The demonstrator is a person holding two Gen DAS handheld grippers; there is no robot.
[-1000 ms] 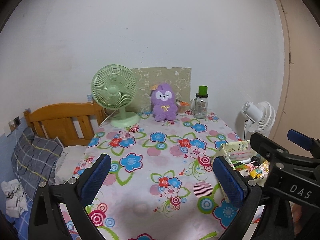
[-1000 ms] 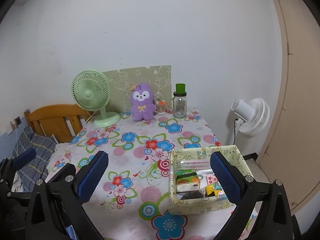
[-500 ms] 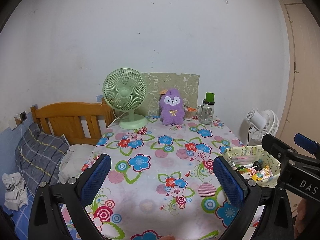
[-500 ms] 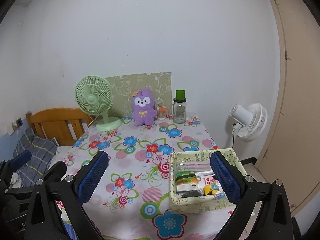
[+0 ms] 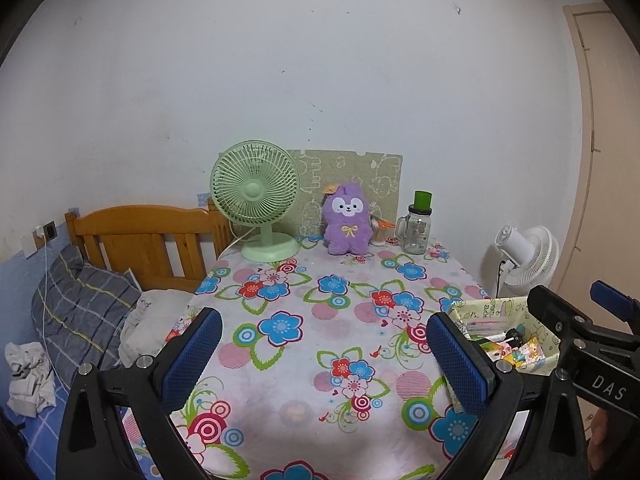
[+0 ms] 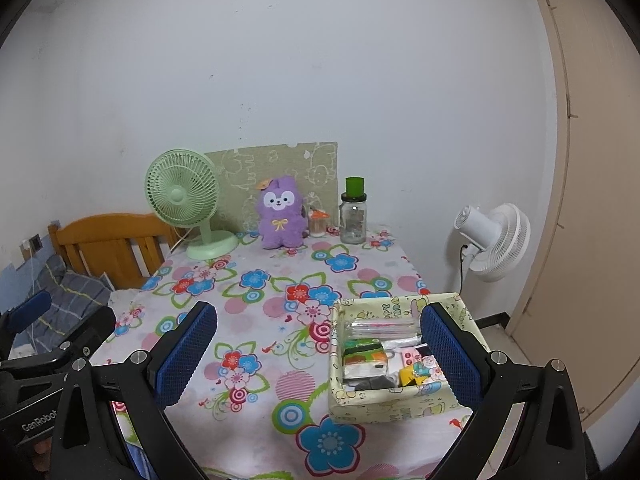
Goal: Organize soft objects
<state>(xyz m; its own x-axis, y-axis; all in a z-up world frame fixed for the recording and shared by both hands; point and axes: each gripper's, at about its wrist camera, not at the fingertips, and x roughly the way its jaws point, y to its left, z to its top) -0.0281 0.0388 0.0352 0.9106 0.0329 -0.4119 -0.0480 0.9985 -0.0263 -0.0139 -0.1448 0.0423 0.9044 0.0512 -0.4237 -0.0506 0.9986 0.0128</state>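
While both claws hang spread and empty at the near edge, the purple plush toy [image 5: 346, 219] sits upright at the far wall.
Left wrist view: the left gripper [image 5: 324, 356], jaws wide apart, faces the toy straight ahead and far across the flowered table [image 5: 304, 360]; against a second ago the table looks farther (camera pulled back). Right wrist view: the right gripper [image 6: 316, 354], equally spread, has the toy [image 6: 281, 213] ahead-left, the storage box [image 6: 394, 402] close by its right finger; neither arm is clearly nearer.

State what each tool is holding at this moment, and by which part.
Nothing is held. The left tool and the right tool are both open and empty above the table; the purple plush toy sits untouched by the wall.
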